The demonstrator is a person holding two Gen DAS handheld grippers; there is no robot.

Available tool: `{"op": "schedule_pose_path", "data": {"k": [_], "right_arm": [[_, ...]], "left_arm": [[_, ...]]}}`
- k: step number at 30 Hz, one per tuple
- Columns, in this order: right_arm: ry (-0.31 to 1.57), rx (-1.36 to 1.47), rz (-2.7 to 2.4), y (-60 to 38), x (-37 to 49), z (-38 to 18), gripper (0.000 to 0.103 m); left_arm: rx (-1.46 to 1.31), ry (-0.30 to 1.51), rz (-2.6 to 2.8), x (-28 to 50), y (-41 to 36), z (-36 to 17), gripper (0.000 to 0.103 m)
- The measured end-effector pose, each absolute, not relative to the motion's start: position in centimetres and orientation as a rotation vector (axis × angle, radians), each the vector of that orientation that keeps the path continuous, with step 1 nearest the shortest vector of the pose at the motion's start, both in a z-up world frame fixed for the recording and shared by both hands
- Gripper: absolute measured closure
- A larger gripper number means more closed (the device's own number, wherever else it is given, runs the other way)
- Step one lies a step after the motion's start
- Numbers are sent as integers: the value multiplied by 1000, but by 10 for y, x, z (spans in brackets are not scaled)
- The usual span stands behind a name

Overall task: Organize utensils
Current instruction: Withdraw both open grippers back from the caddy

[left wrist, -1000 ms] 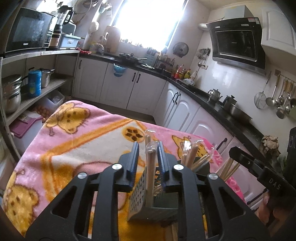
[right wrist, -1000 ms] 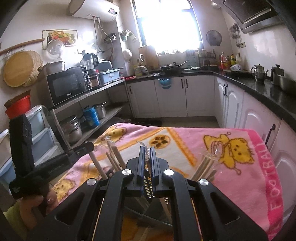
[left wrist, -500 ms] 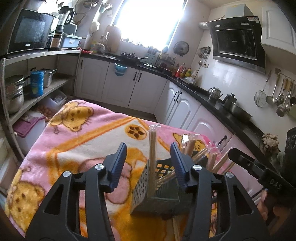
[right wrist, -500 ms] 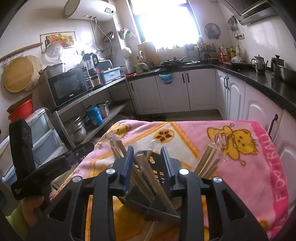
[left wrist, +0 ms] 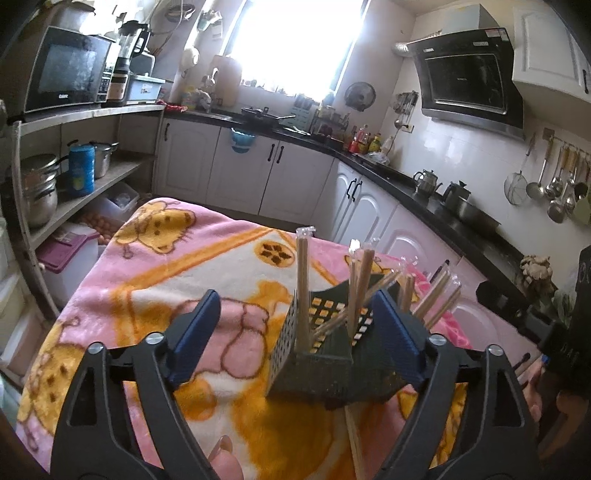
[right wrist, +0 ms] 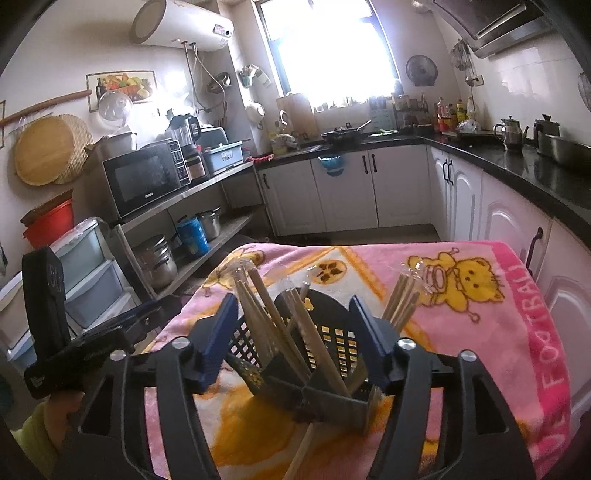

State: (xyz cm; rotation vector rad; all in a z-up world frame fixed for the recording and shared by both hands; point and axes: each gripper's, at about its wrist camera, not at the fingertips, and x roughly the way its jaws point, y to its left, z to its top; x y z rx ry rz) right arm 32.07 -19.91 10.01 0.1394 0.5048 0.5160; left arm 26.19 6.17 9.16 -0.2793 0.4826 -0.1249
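Revealing the water heater (right wrist: 183, 27) — right view only.

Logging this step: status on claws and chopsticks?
Both claws, left and right, just opened, empty. Chopsticks standing in the holder. Nothing in the way.

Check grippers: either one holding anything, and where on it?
Nothing held. Left gripper and right gripper have just been opening; both stand clear of the chopsticks in the holder.

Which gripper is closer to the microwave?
Left. The left gripper is on the microwave's side of the basket; the right gripper is on the far side.
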Motion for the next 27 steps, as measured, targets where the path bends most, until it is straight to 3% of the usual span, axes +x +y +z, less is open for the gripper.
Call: {"op": "schedule_pose_path", "data": {"k": [4, 13, 27], "right_arm": [[493, 117, 502, -203, 306, 100, 31], [438, 49, 466, -209, 260, 102, 13], [437, 6, 442, -216, 196, 75, 7]], "left_arm": [[-272, 486, -140, 247, 60, 89, 12], [-229, 490, -155, 213, 54, 84, 11], [-167, 528, -134, 162, 38, 58, 11]]}}
